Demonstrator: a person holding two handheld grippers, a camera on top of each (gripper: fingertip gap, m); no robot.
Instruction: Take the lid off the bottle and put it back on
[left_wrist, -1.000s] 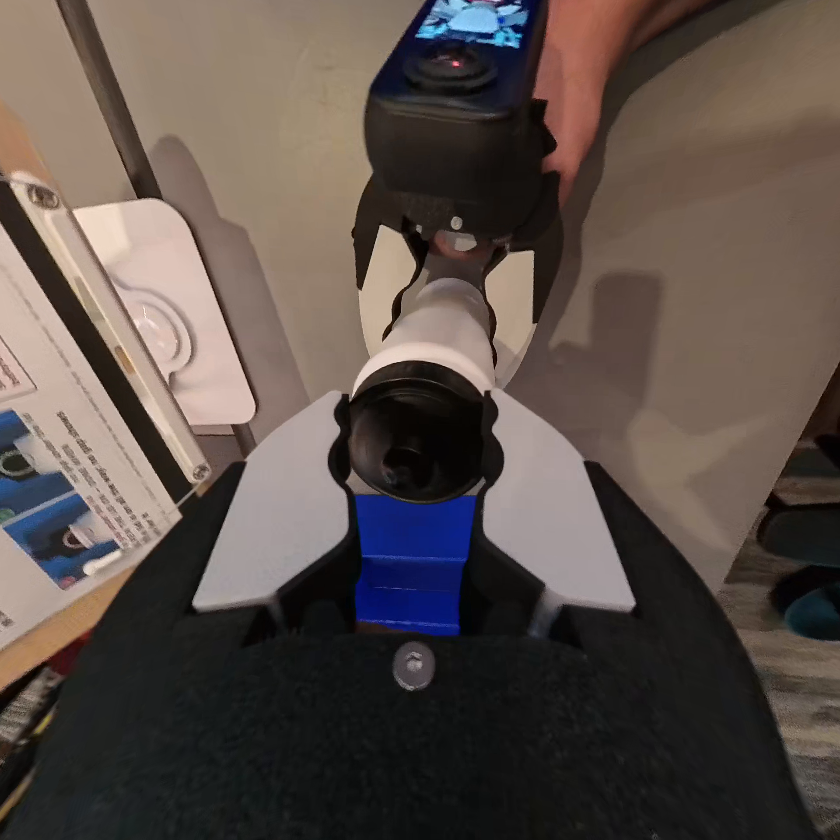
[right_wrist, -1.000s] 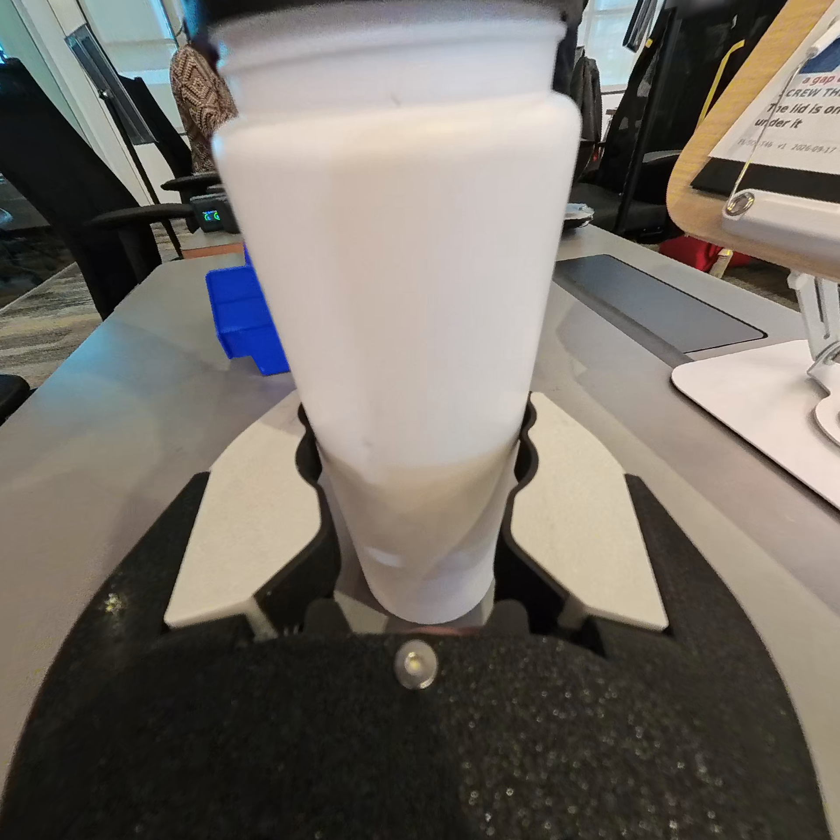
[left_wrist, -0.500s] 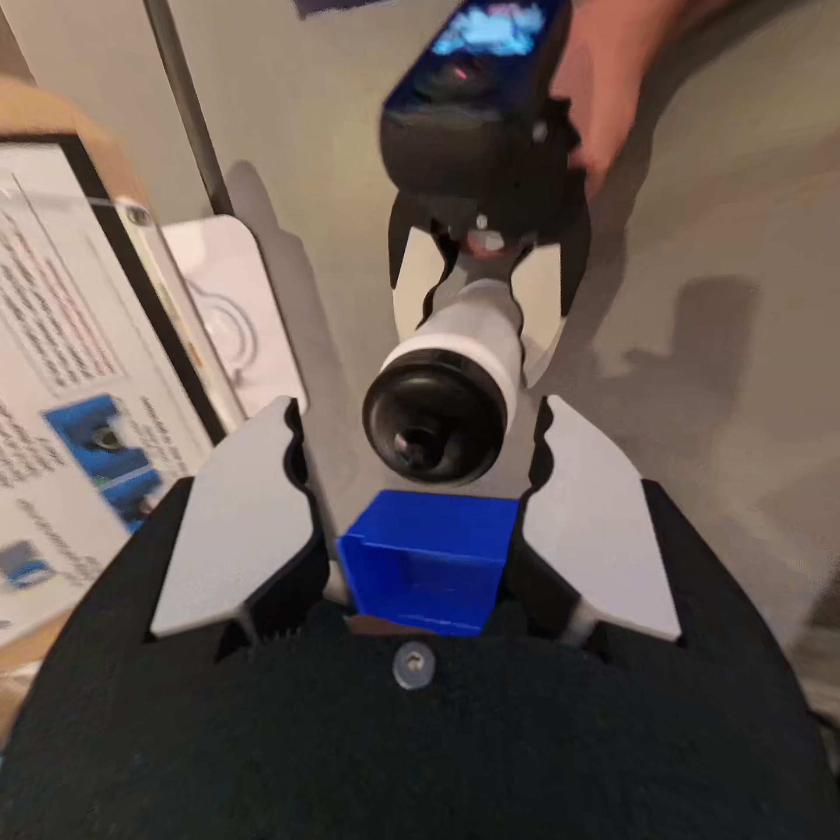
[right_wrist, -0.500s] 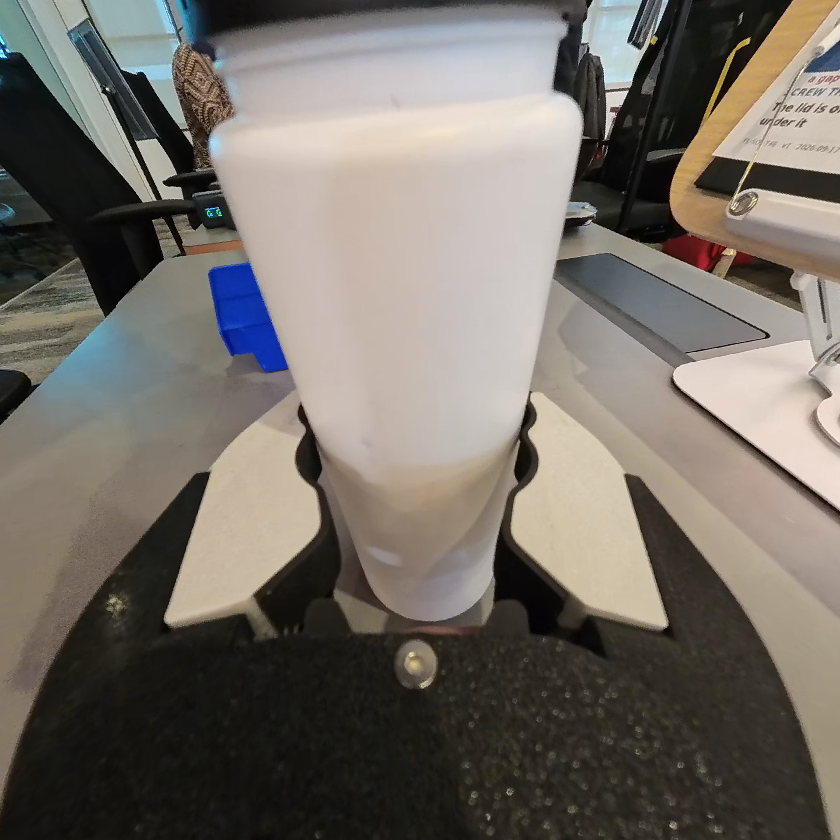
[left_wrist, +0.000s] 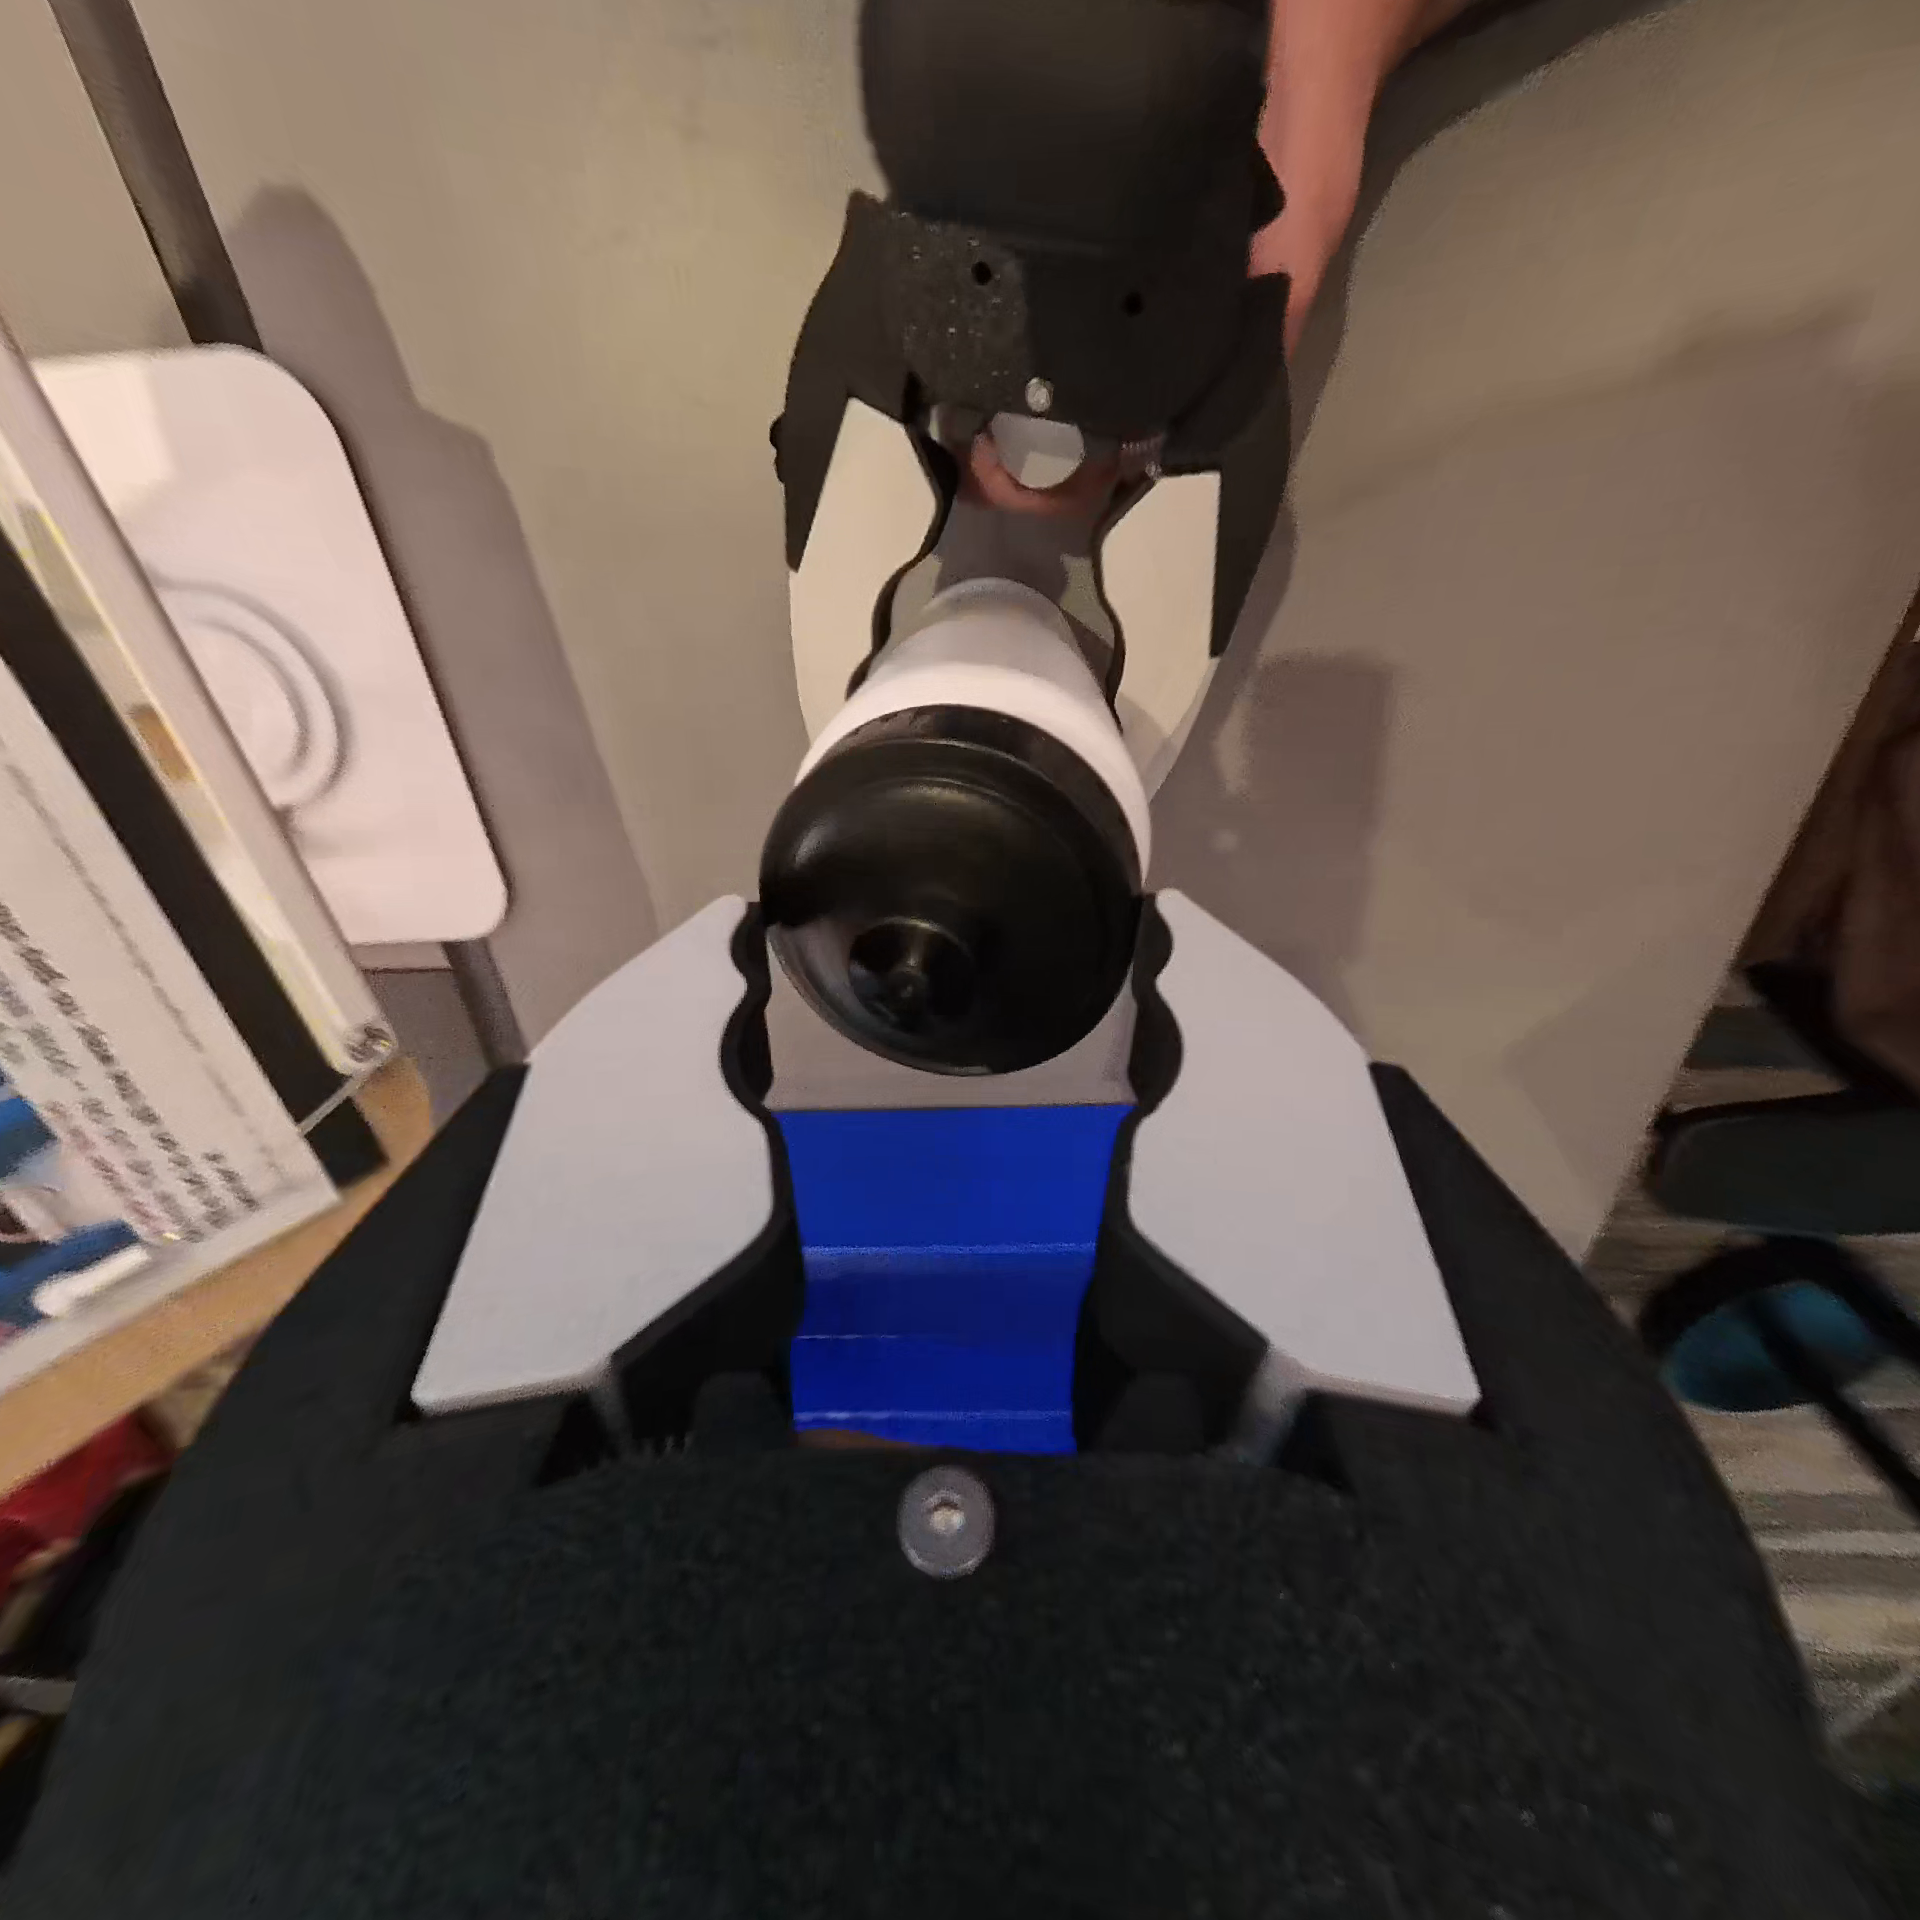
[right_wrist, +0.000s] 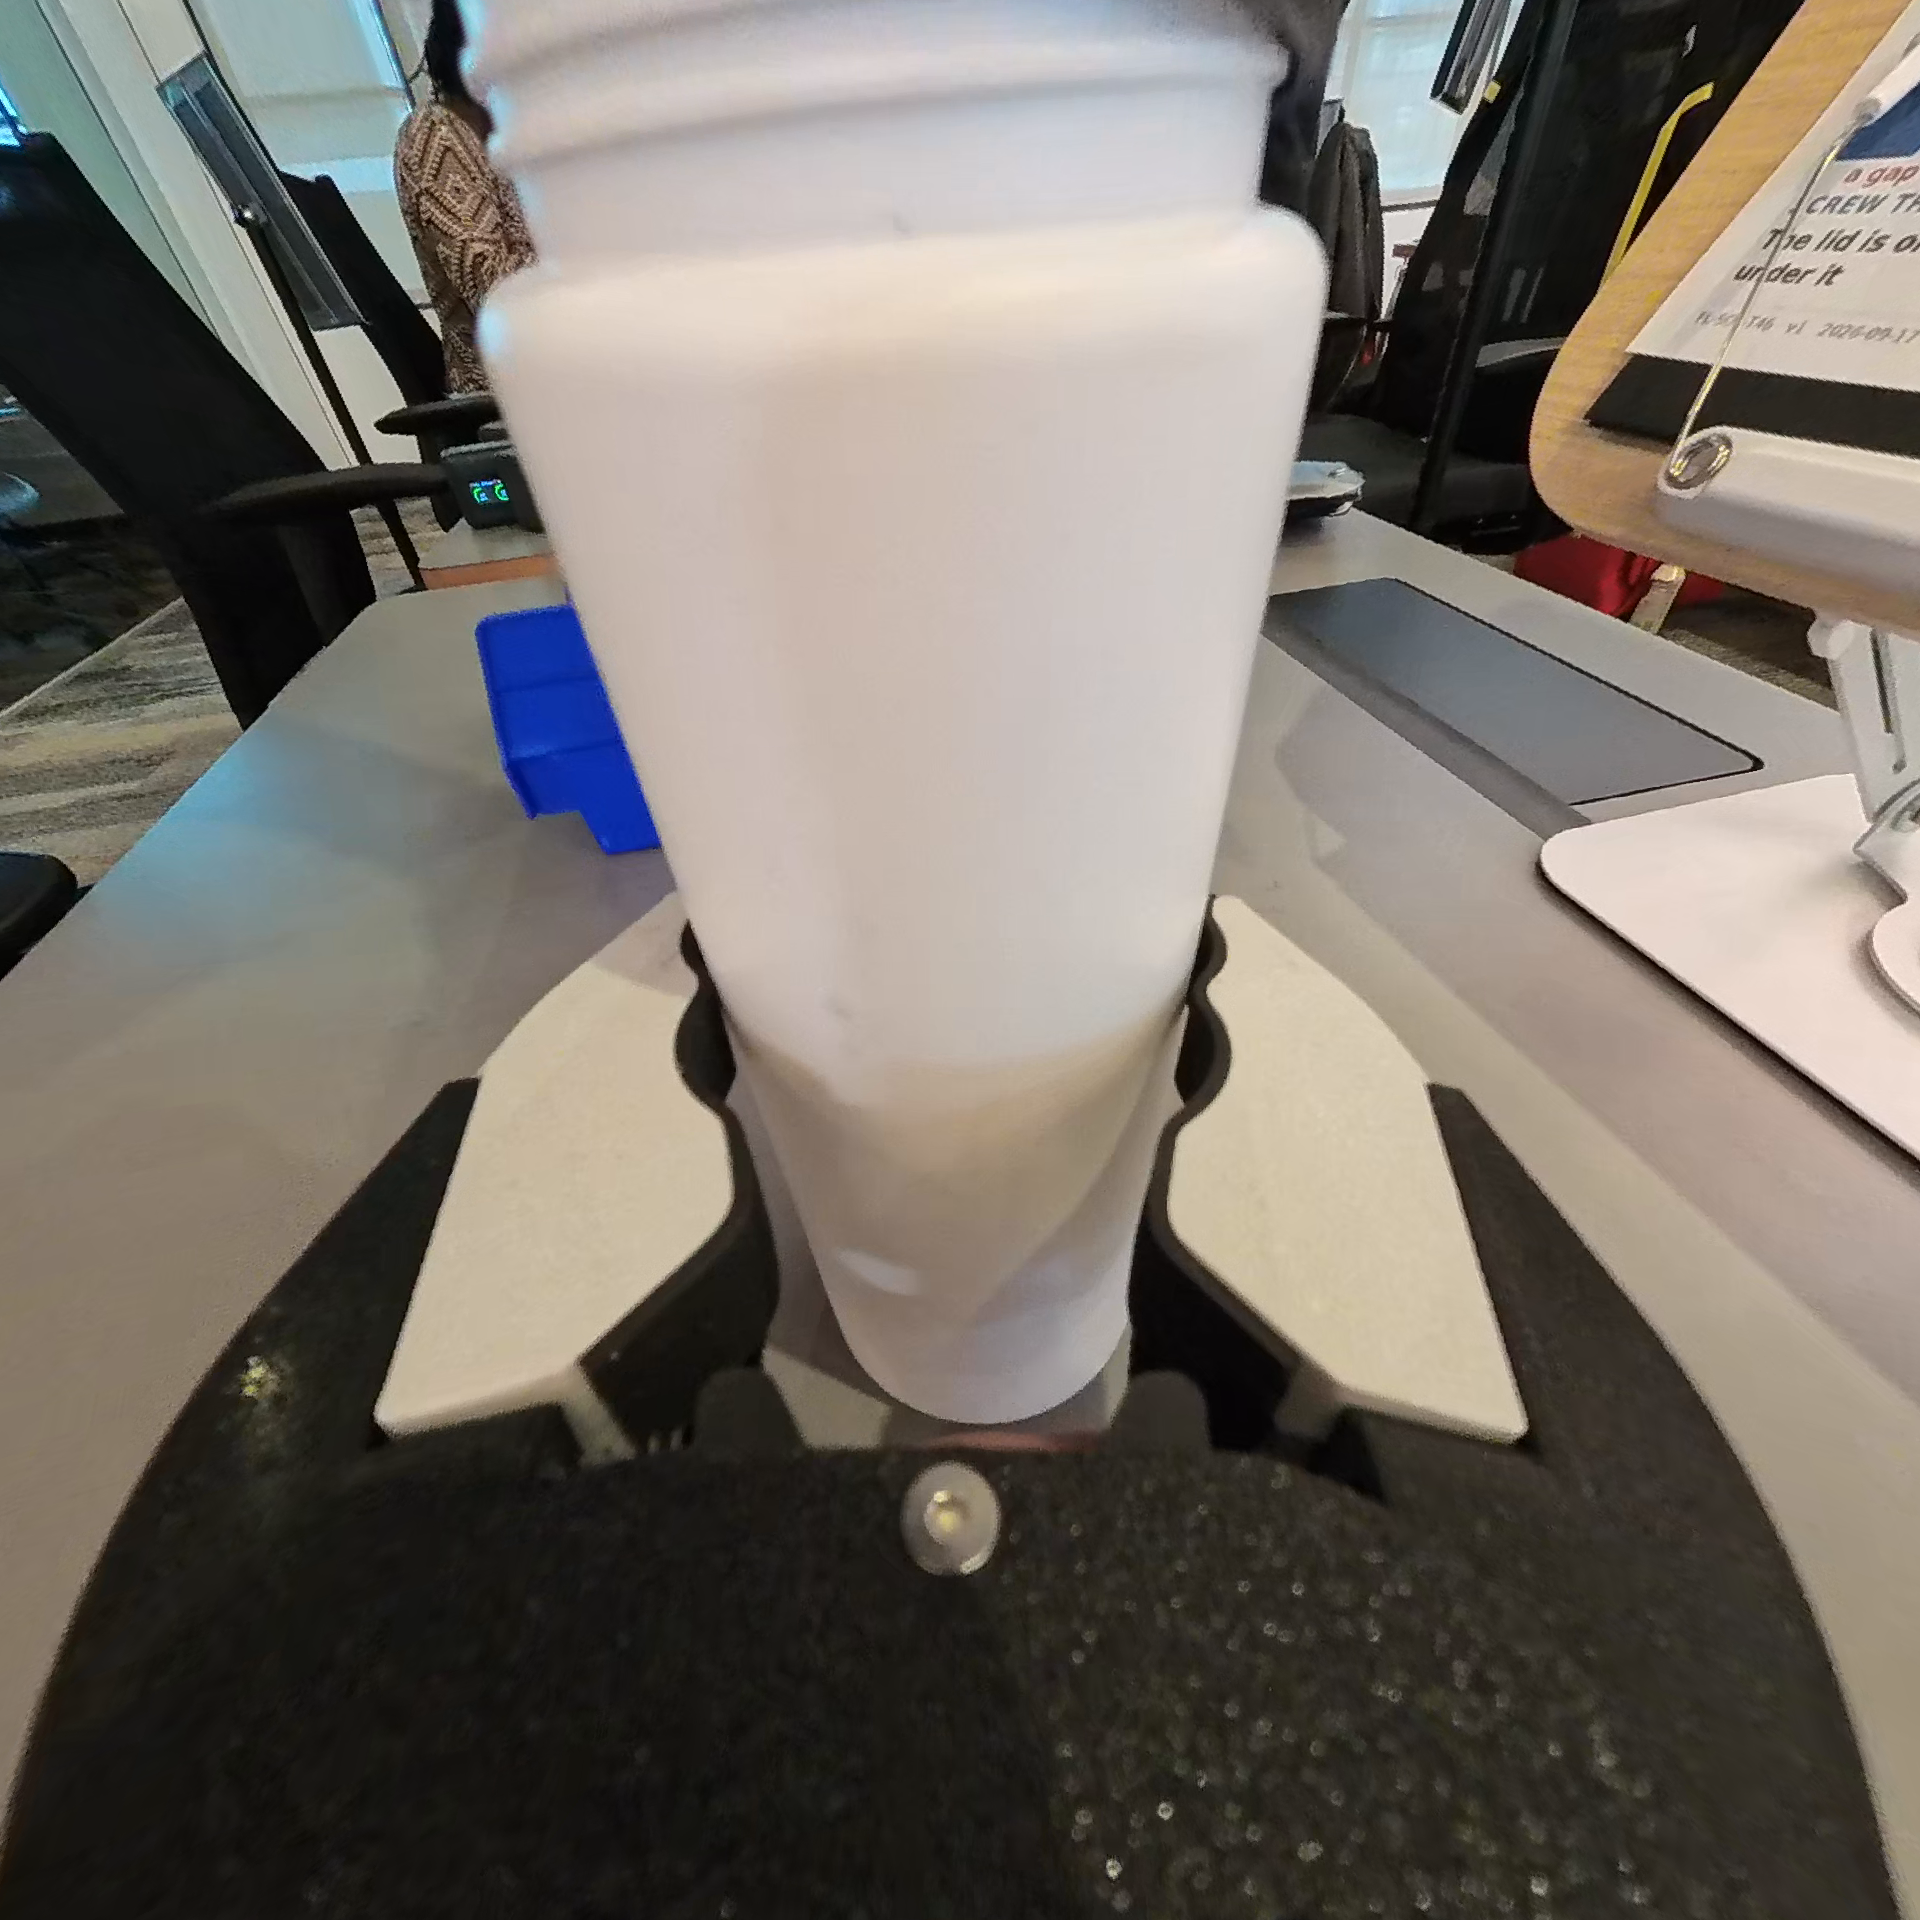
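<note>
Bottle (right_wrist: 914, 665), white and upright above a grey table (right_wrist: 260, 935), sits clamped near its base between the pads of the right gripper (right_wrist: 940, 997), which press against both of its sides. Seen from above in the left wrist view, the same bottle (left_wrist: 997, 686) carries a black lid (left_wrist: 951, 894) on its top, and the left gripper (left_wrist: 948, 987) has its two fingers set around that lid: the right finger touches the lid's edge, while whether the left finger presses on it cannot be told for certain. A person's hand (left_wrist: 1309, 177) grips the right gripper's handle. A blue bin (right_wrist: 561, 717) rests on the table behind the bottle, and a white stand base (right_wrist: 1745, 935) lies off to the side, under a tilted board holding a printed sheet (right_wrist: 1787, 260).
</note>
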